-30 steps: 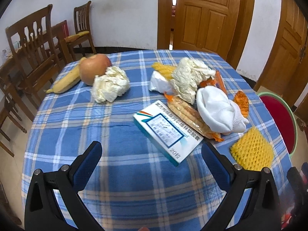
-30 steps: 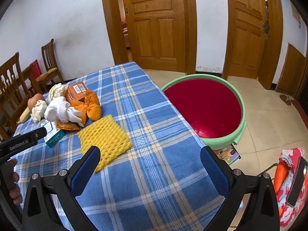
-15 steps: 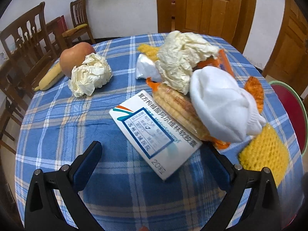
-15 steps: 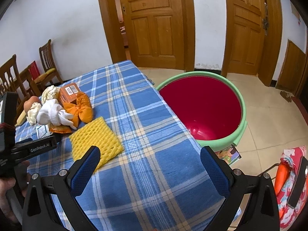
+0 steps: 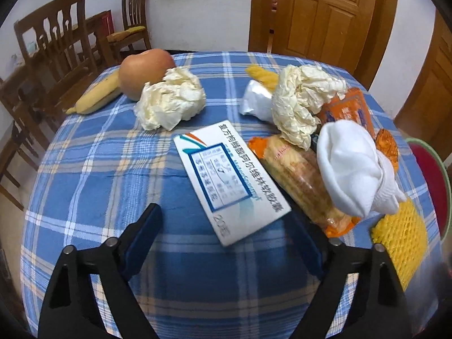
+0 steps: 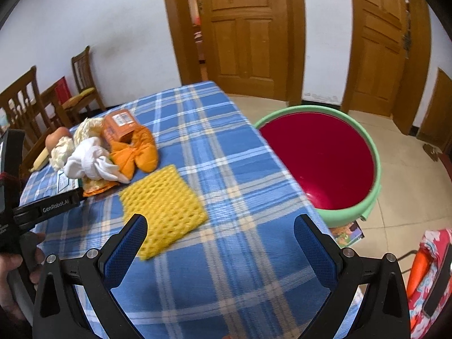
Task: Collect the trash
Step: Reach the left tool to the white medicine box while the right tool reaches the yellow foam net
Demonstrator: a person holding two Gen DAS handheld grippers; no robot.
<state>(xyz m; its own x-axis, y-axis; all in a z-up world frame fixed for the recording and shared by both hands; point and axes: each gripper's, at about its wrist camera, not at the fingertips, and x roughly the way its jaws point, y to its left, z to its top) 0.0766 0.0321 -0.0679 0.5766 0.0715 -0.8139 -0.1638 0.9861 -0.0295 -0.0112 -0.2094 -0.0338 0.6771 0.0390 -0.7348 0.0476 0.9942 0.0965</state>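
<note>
1. A blue plaid tablecloth covers the table; wooden doors stand behind.
2. The left gripper has neared the medicine box since a second ago; its jaws have just been closing, the box's near corner between them (contact hard to make out, right pad partly hidden).
3. The right gripper hangs wide open, empty, above the cloth beside the yellow foam net.
4. The red basin stands on the floor, cut off by the table edge.

Both the left gripper and the right gripper have black angular frames with silver screws. Their fingers carry blue textured pads. White "GenRobot.AI" lettering marks the left one's side.
</note>
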